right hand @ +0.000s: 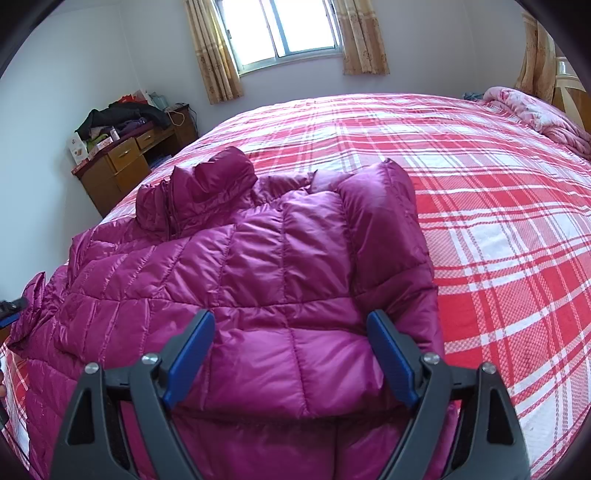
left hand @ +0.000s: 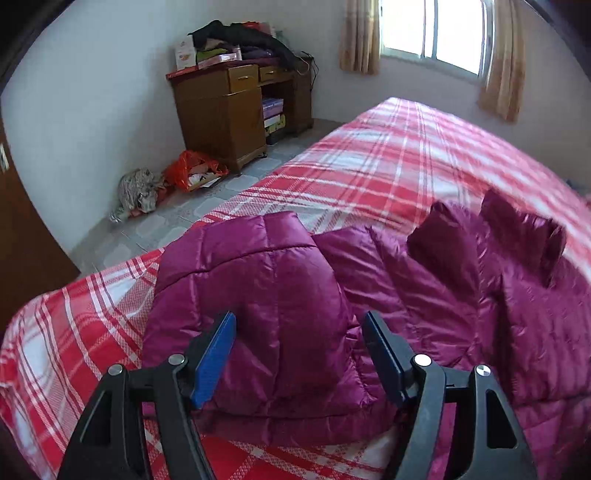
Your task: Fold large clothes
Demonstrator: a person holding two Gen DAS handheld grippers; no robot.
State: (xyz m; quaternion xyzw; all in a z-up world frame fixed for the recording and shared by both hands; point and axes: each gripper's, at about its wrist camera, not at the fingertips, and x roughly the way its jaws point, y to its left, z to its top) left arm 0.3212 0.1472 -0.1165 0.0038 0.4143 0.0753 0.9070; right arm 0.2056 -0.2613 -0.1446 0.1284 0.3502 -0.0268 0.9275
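Note:
A magenta quilted down jacket (left hand: 277, 280) (right hand: 258, 258) lies on the red plaid bed (left hand: 369, 166) (right hand: 498, 221). Its collar (right hand: 207, 184) stands up at the far side. A sleeve is folded across the body. My left gripper (left hand: 299, 321) hovers over the puffy sleeve end near the bed's edge. Its blue pads stand wide apart, with fabric under and between them but not pinched. My right gripper (right hand: 291, 317) is open over the near fold of the jacket, and the padding bulges up between its fingers. A dark tip of the left gripper (right hand: 9, 308) shows at the left edge of the right wrist view.
A wooden desk (left hand: 221, 110) (right hand: 118, 170) piled with clothes and boxes stands by the wall. Bags (left hand: 192, 170) lie on the tiled floor beside it. A pink quilt (right hand: 535, 110) is bunched at the bed's far right corner. A curtained window (right hand: 284, 29) is behind the bed.

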